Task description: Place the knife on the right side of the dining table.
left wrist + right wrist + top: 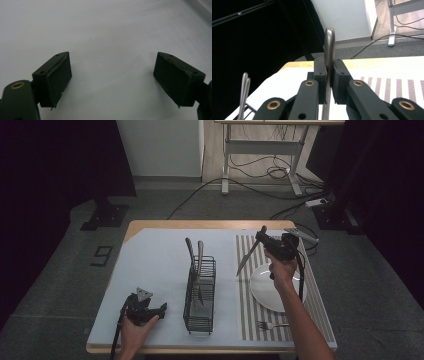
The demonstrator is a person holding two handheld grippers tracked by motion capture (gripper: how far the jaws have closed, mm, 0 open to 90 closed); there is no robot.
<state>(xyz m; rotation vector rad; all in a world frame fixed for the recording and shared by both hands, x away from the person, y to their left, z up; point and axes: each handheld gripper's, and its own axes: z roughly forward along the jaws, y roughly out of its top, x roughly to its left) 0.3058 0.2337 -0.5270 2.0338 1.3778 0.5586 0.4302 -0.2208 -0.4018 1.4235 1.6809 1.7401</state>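
Count: one knife clamped by its handle in the right gripper above the striped placemat; two utensil handles standing in one wire caddy; one white plate; one fork. The left gripper, jaws wide with nothing between them, rests low on the table's near left. Plate partly hidden by the right forearm; caddy utensils' working ends indistinct.
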